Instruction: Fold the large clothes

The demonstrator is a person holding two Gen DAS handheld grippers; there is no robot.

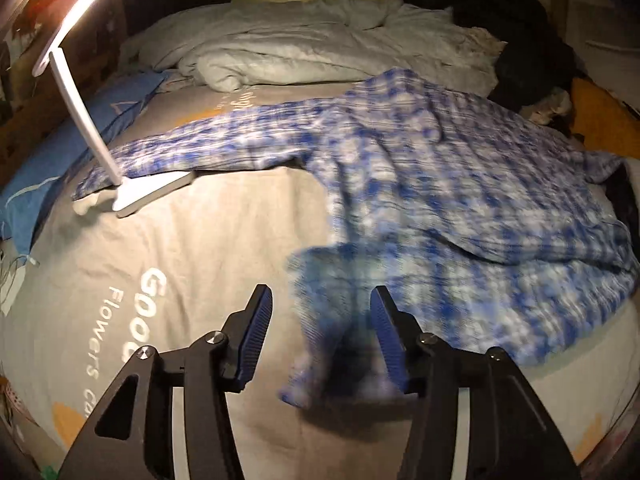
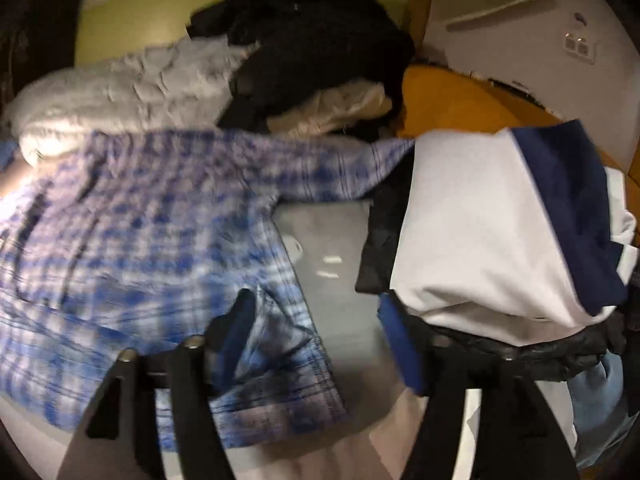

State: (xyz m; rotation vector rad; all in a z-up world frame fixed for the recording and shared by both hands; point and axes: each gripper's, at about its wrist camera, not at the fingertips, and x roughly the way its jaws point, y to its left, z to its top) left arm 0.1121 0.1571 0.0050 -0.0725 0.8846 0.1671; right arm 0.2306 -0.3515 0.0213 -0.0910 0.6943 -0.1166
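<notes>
A large blue-and-white plaid shirt [image 1: 460, 184] lies spread and rumpled on the bed; it also shows in the right wrist view [image 2: 140, 224]. My left gripper [image 1: 320, 300] is open, with a blurred hanging corner of the shirt between its fingers, not clamped. One sleeve [image 1: 192, 148] stretches left toward the lamp. My right gripper [image 2: 316, 304] is open over the shirt's lower right hem, its left finger [image 2: 236, 328] over the fabric.
A white desk lamp [image 1: 132, 196] stands on the grey bedsheet [image 1: 180, 248] at left. A crumpled white duvet [image 1: 280, 52] and black clothes [image 2: 312, 52] lie at the back. A stack of folded clothes [image 2: 500, 232] sits at right.
</notes>
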